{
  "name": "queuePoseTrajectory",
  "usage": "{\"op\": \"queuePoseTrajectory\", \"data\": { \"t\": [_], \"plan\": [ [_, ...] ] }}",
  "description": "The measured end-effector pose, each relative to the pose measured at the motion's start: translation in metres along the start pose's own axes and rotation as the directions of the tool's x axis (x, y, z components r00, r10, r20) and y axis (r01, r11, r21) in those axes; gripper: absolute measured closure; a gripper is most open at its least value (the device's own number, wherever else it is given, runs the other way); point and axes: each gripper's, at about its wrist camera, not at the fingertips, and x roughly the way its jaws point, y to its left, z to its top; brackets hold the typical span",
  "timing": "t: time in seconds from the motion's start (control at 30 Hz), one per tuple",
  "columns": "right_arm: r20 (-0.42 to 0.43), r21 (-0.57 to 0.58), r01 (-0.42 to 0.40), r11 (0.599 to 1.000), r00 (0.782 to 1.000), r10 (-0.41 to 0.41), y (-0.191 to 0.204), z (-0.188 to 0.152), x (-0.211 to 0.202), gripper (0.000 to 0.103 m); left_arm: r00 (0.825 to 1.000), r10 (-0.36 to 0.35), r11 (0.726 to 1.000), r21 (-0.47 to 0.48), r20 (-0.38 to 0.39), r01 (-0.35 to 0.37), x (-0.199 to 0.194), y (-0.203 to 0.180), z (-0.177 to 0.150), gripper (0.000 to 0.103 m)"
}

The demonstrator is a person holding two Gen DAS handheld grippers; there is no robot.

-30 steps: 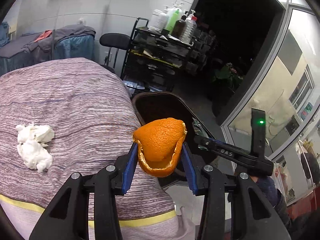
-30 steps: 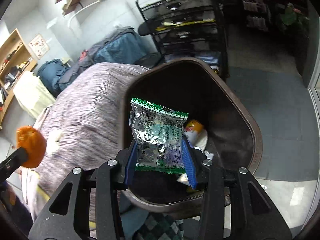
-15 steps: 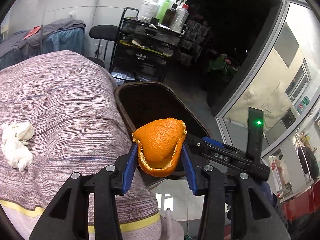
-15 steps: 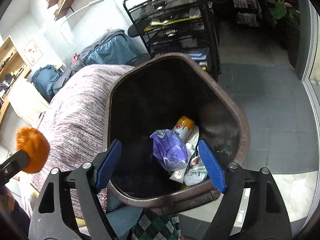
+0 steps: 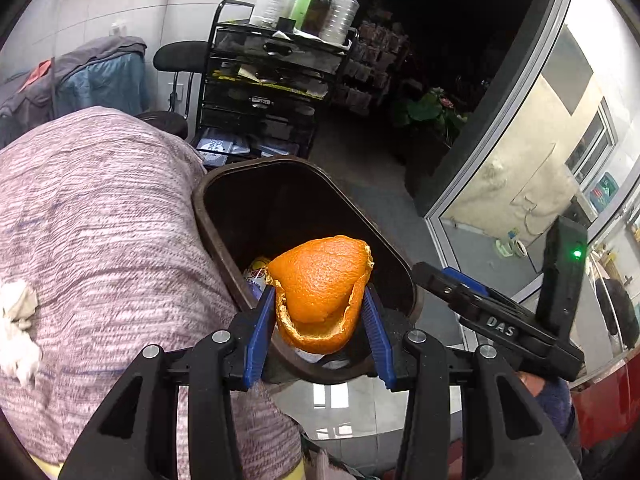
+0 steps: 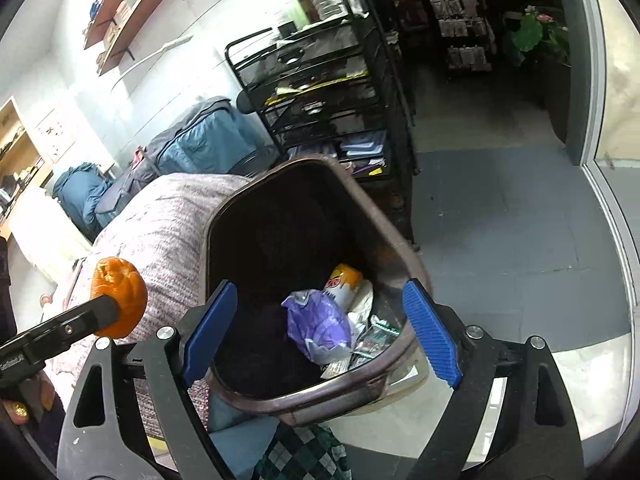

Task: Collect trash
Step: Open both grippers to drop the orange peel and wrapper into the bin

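Observation:
My left gripper (image 5: 320, 332) is shut on an orange peel (image 5: 320, 288) and holds it over the near rim of the dark brown trash bin (image 5: 216, 216). In the right wrist view the same orange peel (image 6: 118, 298) shows at the left, beside the trash bin (image 6: 352, 390). My right gripper (image 6: 320, 336) hangs above the bin, its jaws opening wide with nothing pressed between them. Below it in the bin lie a purple bag (image 6: 316, 324), a yellow can (image 6: 342, 282) and the clear green-edged wrapper (image 6: 374, 338). White crumpled tissue (image 5: 16, 336) lies on the striped bedcover (image 5: 100, 220).
A black wire cart (image 5: 272, 76) with bottles (image 5: 308, 0) on top stands behind the bin, next to a black chair (image 5: 180, 56). Glass doors (image 5: 560, 160) run along the right. Blue bags (image 6: 200, 140) sit against the far wall, and grey floor (image 6: 500, 220) lies right of the bin.
My right gripper opened and the green-edged wrapper dropped into the bin. My left gripper carried the orange peel from over the bedcover to above the bin.

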Motion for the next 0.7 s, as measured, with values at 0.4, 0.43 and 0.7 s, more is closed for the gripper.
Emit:
{"op": "queuePoseTrajectory", "data": {
  "t": [0.4, 0.43, 0.7],
  "plan": [
    [0.014, 0.031, 0.028, 0.999, 0.999, -0.029, -0.015, 0.004, -0.003, 0.018, 0.997, 0.010, 1.000, 0.018, -0.075, -0.009, 0.039, -0.005, 0.015, 0.061],
    [0.015, 0.034, 0.032, 0.999, 0.999, -0.032, -0.016, 0.004, -0.003, 0.018, 0.997, 0.009, 1.000, 0.016, -0.081, -0.008, 0.043, -0.005, 0.016, 0.060],
    [0.011, 0.052, 0.049, 0.997, 0.999, -0.050, -0.025, 0.004, -0.001, 0.018, 0.994, 0.020, 1.000, 0.009, -0.110, -0.019, 0.060, -0.005, 0.019, 0.059]
  ]
}}
